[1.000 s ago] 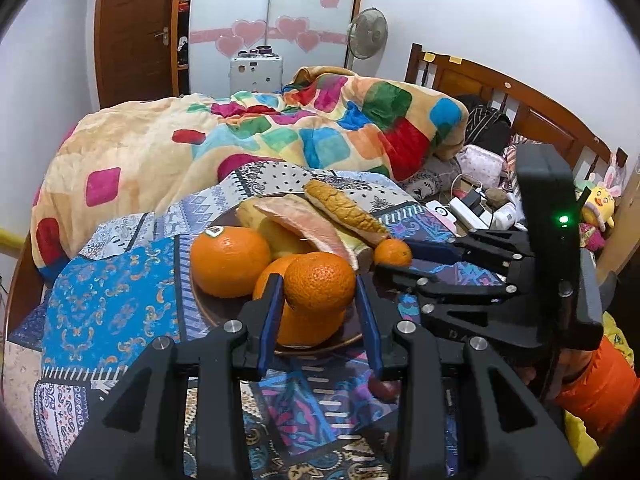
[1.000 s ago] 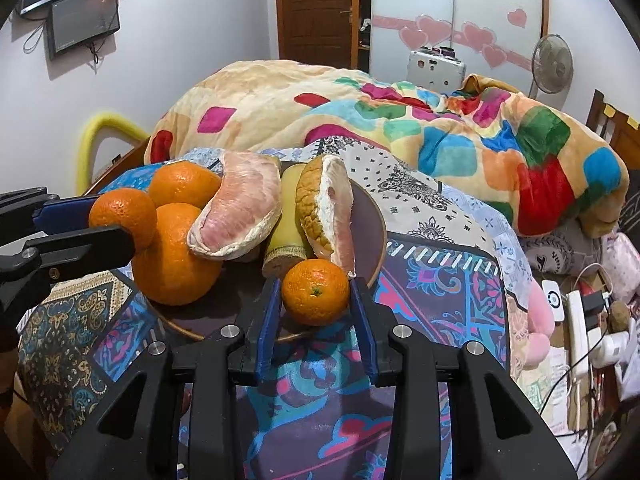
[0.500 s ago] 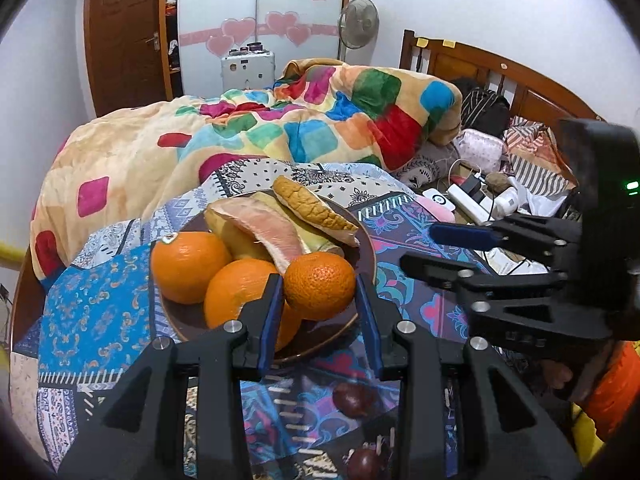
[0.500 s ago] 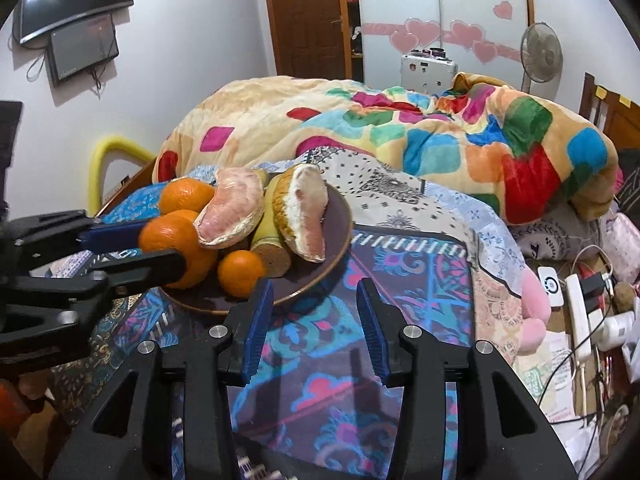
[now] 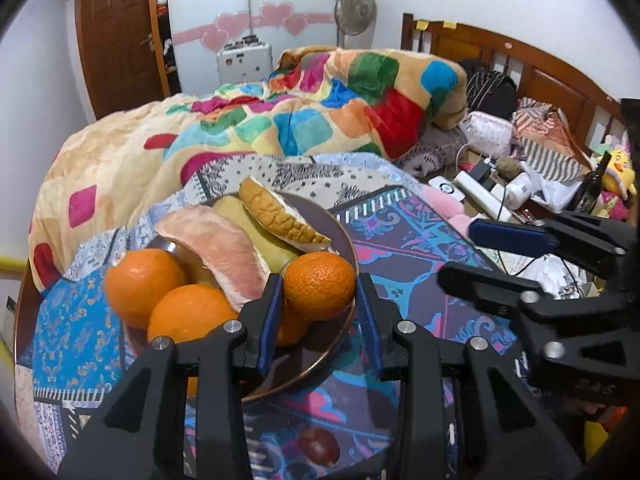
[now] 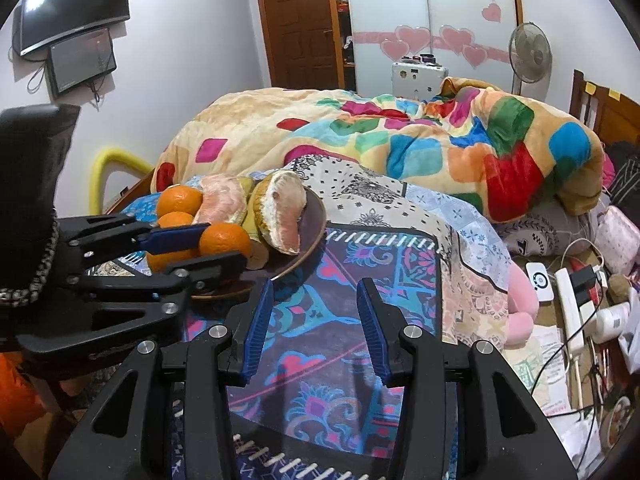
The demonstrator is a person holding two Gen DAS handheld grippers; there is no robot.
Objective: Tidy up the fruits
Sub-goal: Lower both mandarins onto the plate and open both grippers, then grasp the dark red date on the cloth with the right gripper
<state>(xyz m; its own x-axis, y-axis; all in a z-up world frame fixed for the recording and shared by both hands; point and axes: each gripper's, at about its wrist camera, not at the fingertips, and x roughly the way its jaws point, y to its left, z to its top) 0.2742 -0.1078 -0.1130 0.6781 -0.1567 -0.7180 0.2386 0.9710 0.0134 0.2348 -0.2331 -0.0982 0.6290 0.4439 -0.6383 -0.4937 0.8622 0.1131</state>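
Observation:
My left gripper (image 5: 318, 306) is shut on a small mandarin (image 5: 319, 285) and holds it over the near rim of the brown plate (image 5: 340, 232). The plate carries two big oranges (image 5: 144, 286), pomelo pieces (image 5: 218, 246) and another small mandarin, mostly hidden behind my fingers. My right gripper (image 6: 315, 316) is open and empty, pulled back over the patterned cloth to the right of the plate (image 6: 316, 220). In the right wrist view the left gripper (image 6: 218, 246) shows holding the mandarin (image 6: 225, 239).
A dark round fruit (image 5: 319, 446) lies on the patterned cloth (image 6: 360, 264) in front of the plate. A colourful quilt (image 5: 280, 128) is heaped behind. Chargers, cables and bottles (image 6: 576, 292) clutter the right side by the wooden headboard (image 5: 520, 60).
My right gripper let go of its small mandarin on the plate, opened and drew back to the right. My left gripper kept hold of its mandarin and rose and pulled back a little.

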